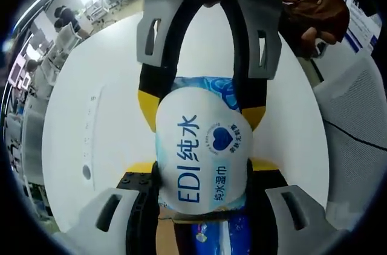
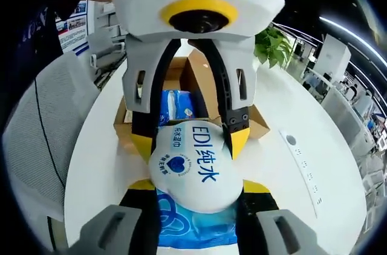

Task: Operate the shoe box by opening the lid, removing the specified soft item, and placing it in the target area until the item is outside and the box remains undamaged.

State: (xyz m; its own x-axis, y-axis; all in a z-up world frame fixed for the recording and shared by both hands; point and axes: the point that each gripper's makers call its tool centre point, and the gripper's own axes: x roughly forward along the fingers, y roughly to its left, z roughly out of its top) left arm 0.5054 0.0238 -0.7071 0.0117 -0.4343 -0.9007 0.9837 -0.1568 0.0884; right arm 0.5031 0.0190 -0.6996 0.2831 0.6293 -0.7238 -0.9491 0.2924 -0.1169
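- Item: soft white-and-blue wet-wipes packet (image 1: 202,152) printed "EDI", held between both grippers above the round white counter (image 1: 91,116), long axis running from one gripper to the other.
- Left gripper (image 1: 202,185): jaws pinching the near end of the packet.
- Right gripper (image 2: 196,197): jaws pinching the opposite end; neither gripper is nearer.
- Open brown cardboard shoe box (image 2: 193,80): beyond the packet in the right gripper view, flaps up; the packet looks clear of it.
- Hidden: box interior, target area, packet underside, jaw tips behind the packet.
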